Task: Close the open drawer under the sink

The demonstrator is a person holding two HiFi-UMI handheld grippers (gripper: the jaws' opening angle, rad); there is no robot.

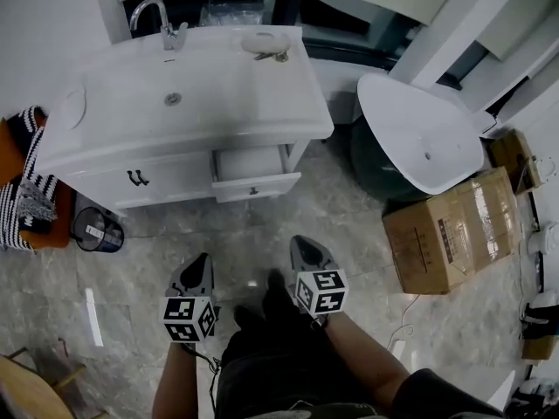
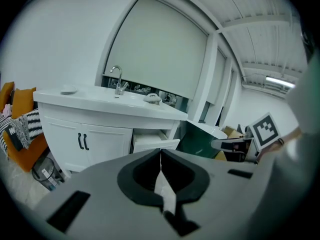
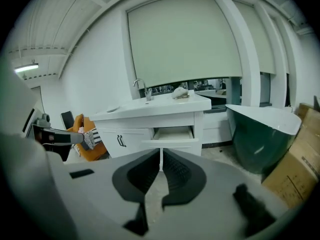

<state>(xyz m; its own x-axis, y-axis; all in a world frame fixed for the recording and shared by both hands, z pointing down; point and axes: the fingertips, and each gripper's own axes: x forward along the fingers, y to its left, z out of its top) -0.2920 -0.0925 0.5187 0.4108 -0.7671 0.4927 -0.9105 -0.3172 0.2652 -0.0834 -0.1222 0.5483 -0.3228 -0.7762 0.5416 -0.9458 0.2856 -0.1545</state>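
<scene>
Overhead, head view: the left hand-held gripper [image 1: 200,260] and the right hand-held gripper [image 1: 303,243] sit side by side above the stone floor [image 1: 262,225], both with jaws together and nothing in them. The drawer [image 1: 255,178] stands pulled out under the right part of the white sink cabinet [image 1: 188,103], its front proud of the double doors [image 1: 138,180] to its left. It is well apart from both hand-held grippers. An open stretch of floor runs from the hand-held grippers to the drawer front. A small bin [image 1: 96,230] edges that stretch at the left, and a dark green tub [image 1: 410,138] and a cardboard box [image 1: 454,230] at the right. Left gripper view: the left hand-held gripper [image 2: 160,153] has its jaws closed tip to tip and is empty. The drawer [image 2: 152,143] is ahead, just right of the doors. Right gripper view: the right hand-held gripper [image 3: 161,156] has its jaws closed and grips nothing. The drawer [image 3: 172,136] is straight ahead beyond the tips, the green tub [image 3: 260,134] at its right.
</scene>
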